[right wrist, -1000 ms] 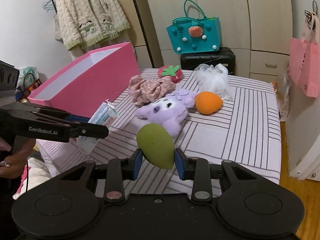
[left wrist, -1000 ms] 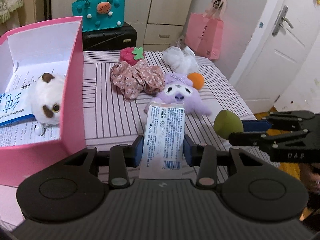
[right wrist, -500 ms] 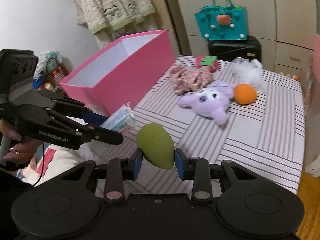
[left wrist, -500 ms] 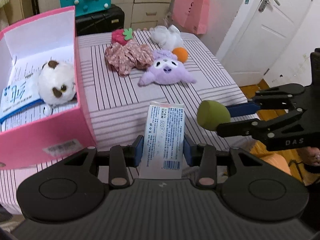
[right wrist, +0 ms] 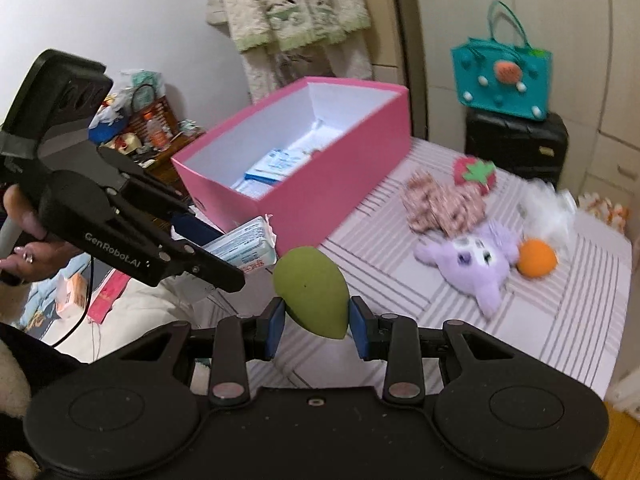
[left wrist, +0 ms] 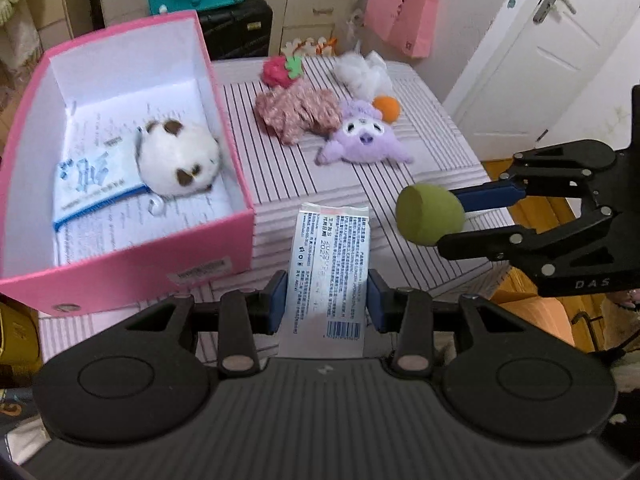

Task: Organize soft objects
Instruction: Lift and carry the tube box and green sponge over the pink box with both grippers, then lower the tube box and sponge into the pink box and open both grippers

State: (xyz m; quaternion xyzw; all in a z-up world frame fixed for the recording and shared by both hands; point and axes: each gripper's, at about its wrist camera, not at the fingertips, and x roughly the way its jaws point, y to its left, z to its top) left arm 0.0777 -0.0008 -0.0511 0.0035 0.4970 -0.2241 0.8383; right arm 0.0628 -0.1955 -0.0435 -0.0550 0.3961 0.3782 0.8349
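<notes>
My left gripper point(left wrist: 327, 300) is shut on a white tissue pack point(left wrist: 326, 276), held above the table's near edge just right of the pink box point(left wrist: 132, 264). My right gripper point(right wrist: 316, 320) is shut on a green makeup sponge point(right wrist: 312, 292); it shows in the left wrist view point(left wrist: 430, 214) to the right of the pack. The box holds a white plush point(left wrist: 178, 158) and a blue tissue pack point(left wrist: 94, 182). On the striped table point(left wrist: 360, 188) lie a purple plush point(left wrist: 362, 142), an orange sponge point(left wrist: 387, 108), a floral scrunchie point(left wrist: 298, 112), a strawberry plush point(left wrist: 280, 70) and a white mesh puff point(left wrist: 362, 74).
A teal bag point(right wrist: 502, 80) sits on a black suitcase point(right wrist: 516, 144) behind the table. A pink bag point(left wrist: 404, 12) hangs by the white door point(left wrist: 532, 52). Clutter lies on the floor to the left point(right wrist: 140, 136).
Both grippers have pulled back and risen with their loads. The left view now looks down into the pink box. The right gripper has swung left, toward the box.
</notes>
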